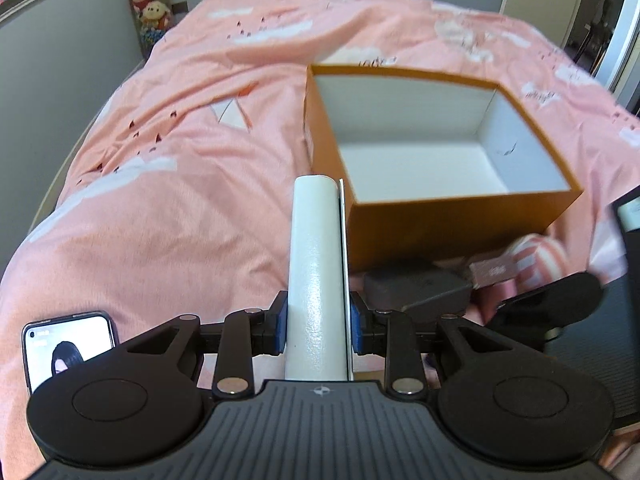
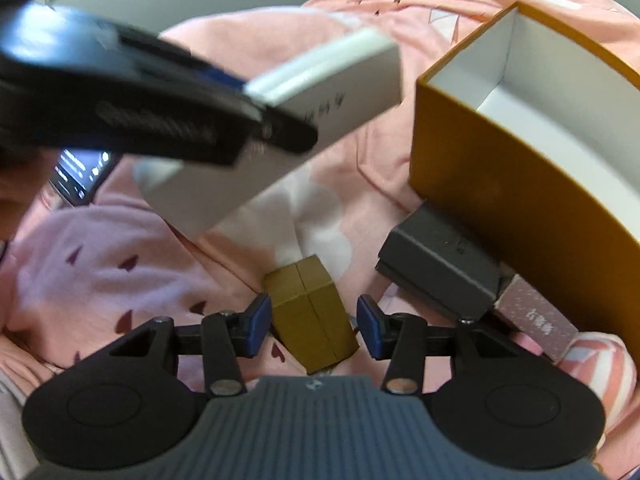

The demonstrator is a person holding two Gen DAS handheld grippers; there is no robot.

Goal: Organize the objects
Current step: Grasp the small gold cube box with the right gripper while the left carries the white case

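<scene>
I judge the job barely begun: the open orange cardboard box with white lining (image 1: pixel 420 160) sits empty on the pink cloud-print bedspread (image 1: pixel 180 160). My left gripper (image 1: pixel 319 326) clamps a long white carton (image 1: pixel 318 264) just short of that box. My right gripper (image 2: pixel 311 320) straddles a small olive-gold box (image 2: pixel 310 316), pads not yet touching. A dark grey box (image 2: pixel 440 272) and a pink speckled box (image 2: pixel 536 328) wait beside it; their printing is too blurred to read.

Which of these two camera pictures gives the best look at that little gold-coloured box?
The right wrist view. There the small gold cardboard box lies on the pink bedcover, in full sight between the open fingers of the right claw. The left wrist view does not show it at all; a held long white box fills its centre.
</scene>
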